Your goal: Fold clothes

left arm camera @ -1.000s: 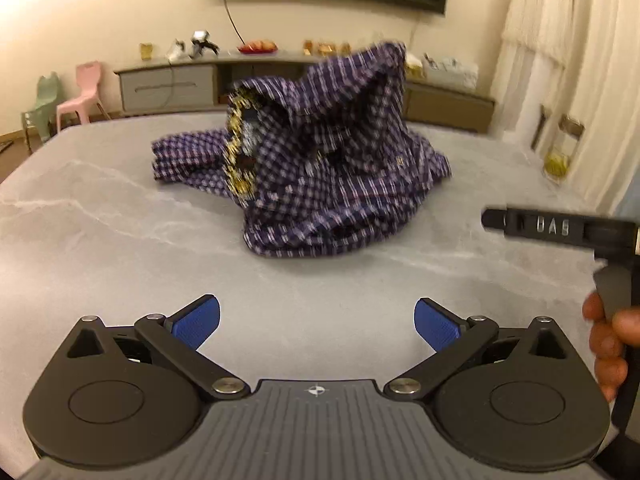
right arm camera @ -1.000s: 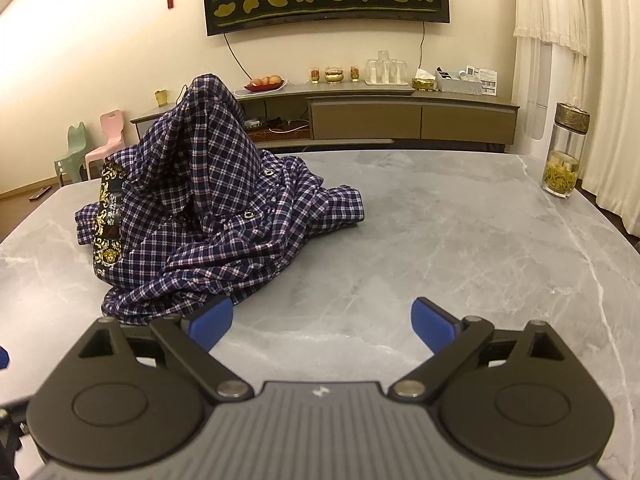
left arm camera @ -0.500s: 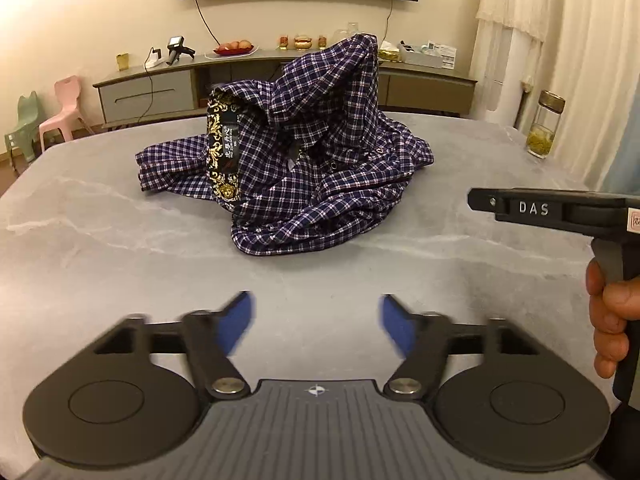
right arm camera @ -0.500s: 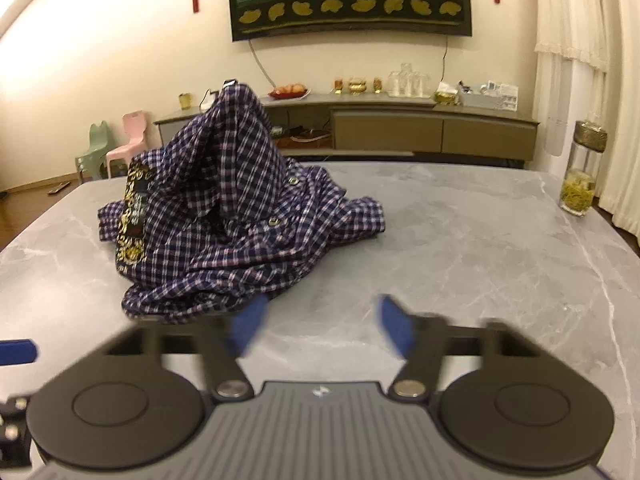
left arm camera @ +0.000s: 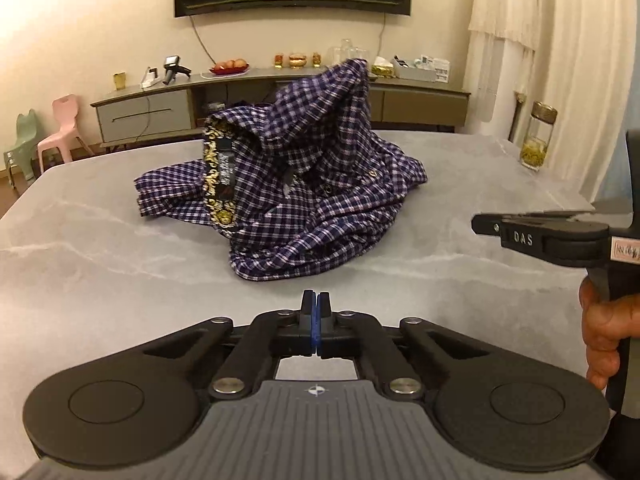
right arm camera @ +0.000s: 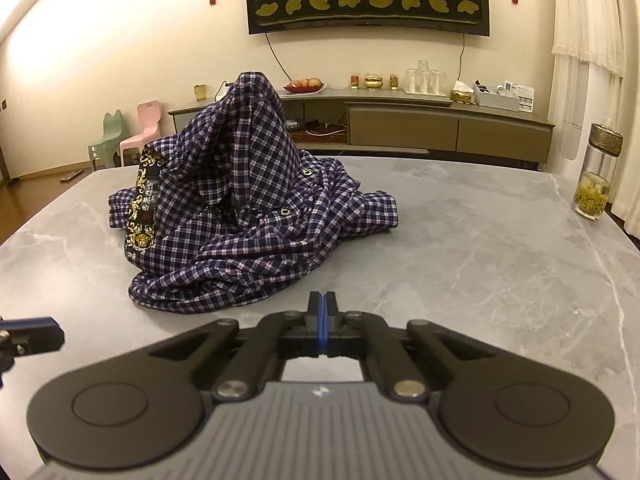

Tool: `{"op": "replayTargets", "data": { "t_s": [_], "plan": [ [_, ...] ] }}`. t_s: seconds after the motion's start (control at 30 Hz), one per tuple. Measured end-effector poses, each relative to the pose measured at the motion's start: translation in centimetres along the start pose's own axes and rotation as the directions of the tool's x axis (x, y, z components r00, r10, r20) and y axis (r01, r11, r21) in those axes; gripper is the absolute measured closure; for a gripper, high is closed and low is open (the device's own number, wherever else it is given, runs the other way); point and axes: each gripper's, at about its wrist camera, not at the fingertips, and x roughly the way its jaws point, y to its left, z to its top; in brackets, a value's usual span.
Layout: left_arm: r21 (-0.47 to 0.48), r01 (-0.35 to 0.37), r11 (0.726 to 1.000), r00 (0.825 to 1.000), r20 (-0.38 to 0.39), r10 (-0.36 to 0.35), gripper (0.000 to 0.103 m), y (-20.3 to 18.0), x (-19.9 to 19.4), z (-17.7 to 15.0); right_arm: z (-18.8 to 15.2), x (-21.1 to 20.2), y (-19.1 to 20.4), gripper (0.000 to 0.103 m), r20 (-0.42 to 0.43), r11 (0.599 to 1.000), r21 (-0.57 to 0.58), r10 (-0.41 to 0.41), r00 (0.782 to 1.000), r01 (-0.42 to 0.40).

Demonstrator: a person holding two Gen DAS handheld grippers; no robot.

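A navy and white checked shirt [left arm camera: 304, 200] [right arm camera: 244, 216] lies crumpled in a peaked heap on the grey marble table [left arm camera: 80, 272] [right arm camera: 480, 248], its gold-patterned collar band facing left. My left gripper [left arm camera: 316, 304] hovers over bare table just short of the shirt's near hem, shut, with nothing between its blue pads. My right gripper [right arm camera: 323, 300] is shut and empty too, near the hem's right side. The right tool also appears from the side in the left wrist view, as a black bar [left arm camera: 540, 236] held by a hand [left arm camera: 608, 332].
A glass jar with yellow contents [right arm camera: 596, 180] [left arm camera: 536, 140] stands near the table's right edge. Beyond the table are a long low cabinet [right arm camera: 400, 128] with dishes, small pink and green chairs [left arm camera: 60, 128], and curtains [left arm camera: 520, 40] on the right.
Both grippers went from wide open to fully shut, with nothing caught between the pads. The shirt has not moved.
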Motion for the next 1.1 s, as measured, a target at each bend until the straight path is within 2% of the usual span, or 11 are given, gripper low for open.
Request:
{"op": "replayTargets", "data": {
  "t_s": [0.3,0.33,0.37,0.43,0.5,0.57,0.73,0.8,0.87,0.93,1.1],
  "plan": [
    [-0.039,-0.009,0.999,1.0,-0.013,0.009,0.103,1.9,-1.1,0.9,0.2,0.1,0.7,0.099,0.003,1.0,0.004,-0.026,1.0,0.026],
    [-0.041,0.001,0.999,1.0,-0.015,-0.002,0.099,2.2,-1.2,1.1,0.3,0.0,0.8,0.088,0.003,0.999,0.011,-0.034,0.999,0.034],
    [-0.039,0.009,0.999,1.0,-0.017,-0.01,0.093,2.5,-1.4,1.4,0.5,-0.1,0.9,0.067,0.004,0.999,0.017,-0.042,0.999,0.042],
    [-0.032,0.012,0.999,1.0,-0.001,-0.012,0.04,2.9,-1.7,1.6,0.8,-0.4,1.4,0.039,0.016,0.998,0.027,-0.06,0.998,0.06],
    [-0.027,0.004,1.0,1.0,0.029,-0.003,0.011,3.3,-2.1,1.8,0.9,-0.8,1.9,0.039,0.022,0.997,0.023,-0.081,0.996,0.08],
    [-0.032,0.007,0.999,0.999,0.053,-0.005,0.009,3.7,-2.3,1.9,0.9,-1.0,2.5,0.038,0.02,0.995,0.009,-0.102,0.995,0.102],
    [-0.087,0.035,0.996,0.999,0.024,-0.033,0.001,5.2,-1.6,3.1,1.1,-0.8,4.1,0.036,-0.037,0.986,-0.036,-0.164,0.986,0.163],
    [-0.125,0.02,0.992,1.0,-0.001,-0.02,0.001,6.3,-0.5,4.8,2.2,-0.8,5.3,0.032,-0.056,0.986,-0.078,-0.149,0.987,0.145],
    [-0.155,-0.025,0.988,1.0,-0.019,0.023,0.001,7.6,0.8,6.7,3.7,-0.7,6.5,0.01,-0.032,0.979,-0.152,-0.14,0.99,0.134],
    [-0.186,-0.079,0.979,0.997,-0.025,0.076,0.001,8.9,2.3,8.4,5.1,0.3,6.8,0.0,-0.005,0.975,-0.183,-0.129,0.992,0.126],
    [-0.22,-0.073,0.973,0.995,-0.086,0.055,0.001,11.4,8.7,9.9,7.4,7.1,7.7,0.0,-0.1,0.987,-0.147,-0.08,0.992,0.064]
  ]
}}
